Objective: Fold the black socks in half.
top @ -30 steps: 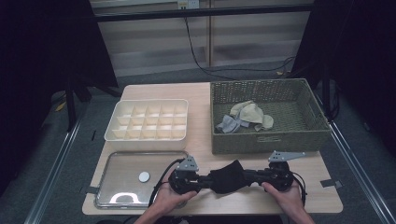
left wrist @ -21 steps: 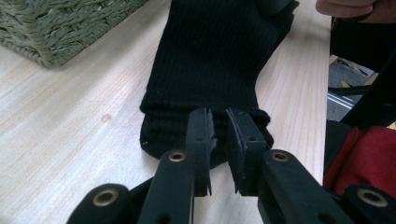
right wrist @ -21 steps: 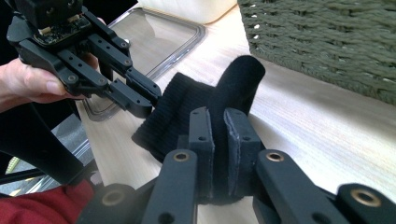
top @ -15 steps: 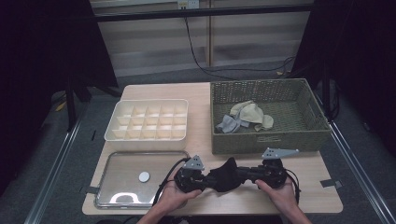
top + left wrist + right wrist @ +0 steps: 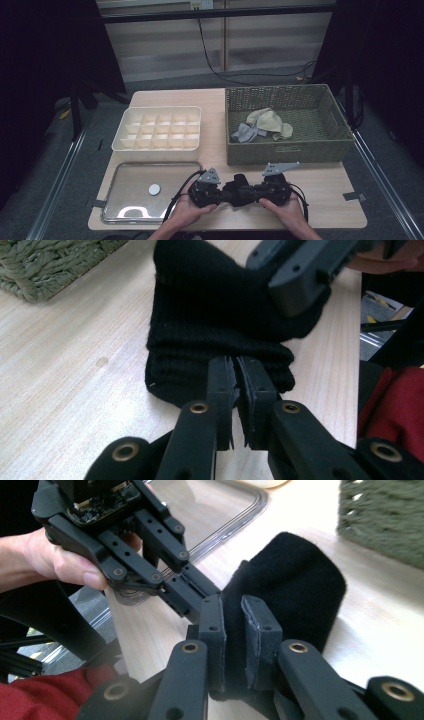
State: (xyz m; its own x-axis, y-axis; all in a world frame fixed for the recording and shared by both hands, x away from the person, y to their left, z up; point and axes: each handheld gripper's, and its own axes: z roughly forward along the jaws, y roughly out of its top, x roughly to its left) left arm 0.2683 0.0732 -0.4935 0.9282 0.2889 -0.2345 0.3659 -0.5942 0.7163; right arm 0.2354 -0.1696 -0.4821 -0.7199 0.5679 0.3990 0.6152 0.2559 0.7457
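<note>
A black sock (image 5: pixel 240 189) lies bunched on the wooden table near its front edge, between my two grippers. My left gripper (image 5: pixel 225 193) comes in from the left. In the left gripper view its jaws (image 5: pixel 235 374) have just been closing and now pinch the ribbed end of the black sock (image 5: pixel 215 305). My right gripper (image 5: pixel 257 192) comes in from the right. In the right gripper view its pads (image 5: pixel 233 616) press on a fold of the black sock (image 5: pixel 295 580), with the left gripper right behind it.
A green wicker basket (image 5: pixel 290 150) at the right holds several pale socks (image 5: pixel 265 122). A white compartment box (image 5: pixel 157 145) stands at the left. In front of it a metal tray (image 5: pixel 125 175) carries a small white disc (image 5: pixel 154 189).
The two hands have come closer together, the right one sliding left. The sock between them has gone from stretched out to bunched up.
</note>
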